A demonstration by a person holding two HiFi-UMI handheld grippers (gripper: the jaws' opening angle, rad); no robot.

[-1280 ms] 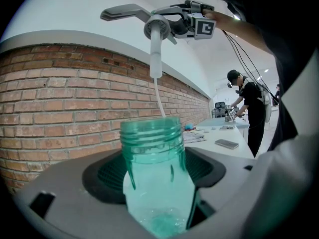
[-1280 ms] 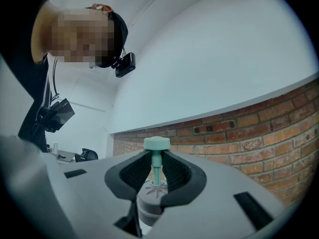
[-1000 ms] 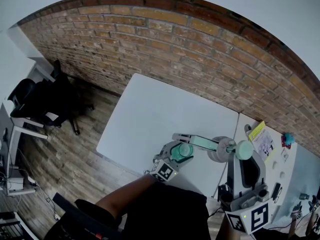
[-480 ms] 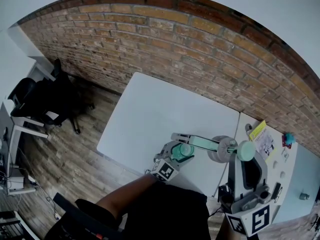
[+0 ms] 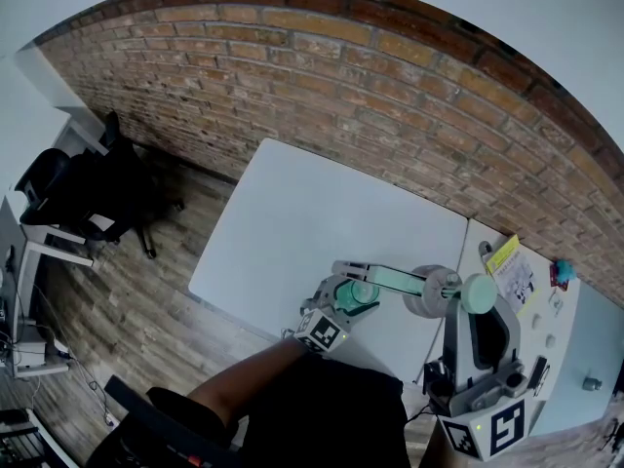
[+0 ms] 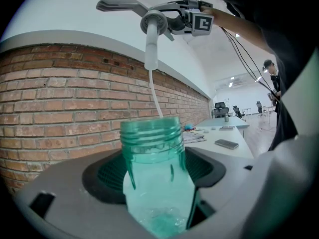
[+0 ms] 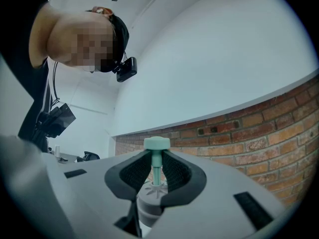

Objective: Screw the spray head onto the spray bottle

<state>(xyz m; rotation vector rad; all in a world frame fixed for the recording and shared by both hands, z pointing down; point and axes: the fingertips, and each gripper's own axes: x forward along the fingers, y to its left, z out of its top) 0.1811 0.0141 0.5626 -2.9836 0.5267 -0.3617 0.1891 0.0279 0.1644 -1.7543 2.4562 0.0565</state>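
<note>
Left gripper (image 5: 353,292) and right gripper (image 5: 456,294) hang over the white table's (image 5: 312,213) near edge, and the tabletop runs out to the brick wall (image 5: 390,96). Left jaws clamp a clear teal bottle (image 6: 155,153) with its threaded mouth uncapped. Right jaws pinch narrow on the spray head (image 7: 156,183) stem. Its tube (image 6: 156,97) reaches the bottle mouth. Wood floor (image 5: 127,300) and office chair (image 5: 88,198) at left.

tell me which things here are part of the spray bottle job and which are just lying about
Part of the job:
- spray bottle, clamped in the left gripper, neck threads bare
- spray head, clamped in the right gripper, not yet screwed on

Just lying about:
- yellow leaflet and phone on the neighbouring table
- office chair
</note>
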